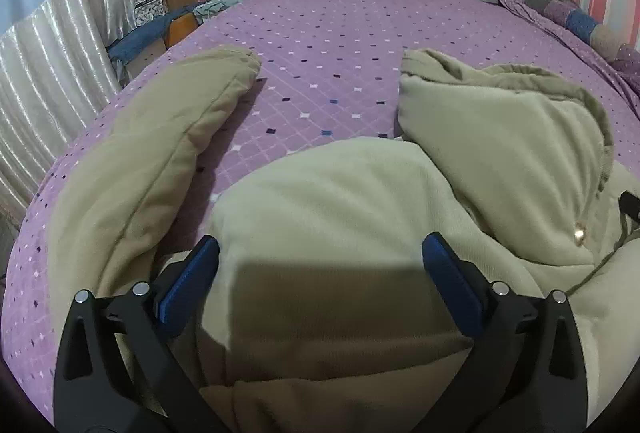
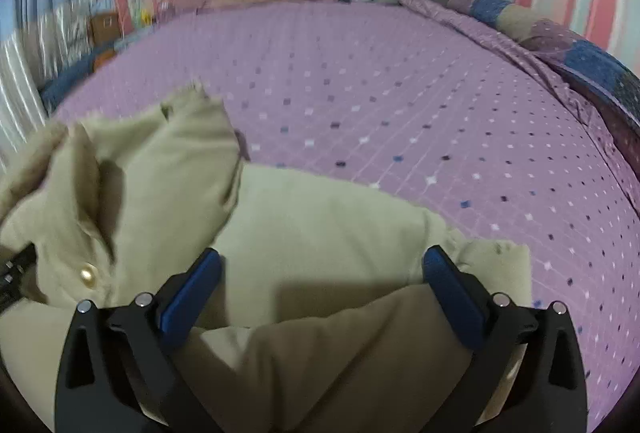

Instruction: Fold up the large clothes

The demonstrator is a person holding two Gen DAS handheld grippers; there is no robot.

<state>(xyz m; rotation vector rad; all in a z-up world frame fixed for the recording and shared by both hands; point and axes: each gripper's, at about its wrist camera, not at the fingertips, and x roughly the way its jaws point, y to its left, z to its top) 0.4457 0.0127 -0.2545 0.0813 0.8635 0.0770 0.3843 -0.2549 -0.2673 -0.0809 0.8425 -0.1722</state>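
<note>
Likely trouble first. Both claws stood spread wide and grasped nothing: the left claw [image 1: 320, 253] hung over the body of the bulky, pale khaki padded coat [image 1: 328, 217], and the right claw [image 2: 320, 265] hung over the same garment nearer its free edge. Judged risks:

- The padding looked thick and springy. A shallow bite would take only the outer shell, and the layer under it would slide out and drag the fold askew.
- A deep bite could catch the purple diamond-quilted bedspread [image 1: 328, 53] beneath, lifting bedding with the coat.
- The coat's long sleeve [image 1: 152, 153] lay splayed toward 10 o'clock in the left view, apart from the body. Lifted unsecured, it would swing and undo any fold.
- The right view was motion-blurred, so the edge under that claw was hard to place; a misjudged pinch there was plausible.

Coat as seen: matte, soft cotton-like shell, puffy, heaped rather than flat, on the near part of the bed. Its hood or collar [image 1: 500, 121] rose in a rumpled peak at 2 o'clock in the left view. One pearly round snap button [image 2: 88, 277] showed at 9 o'clock in the right view, beside a dark strap at the picture's left edge. Folding looked barely begun.
</note>
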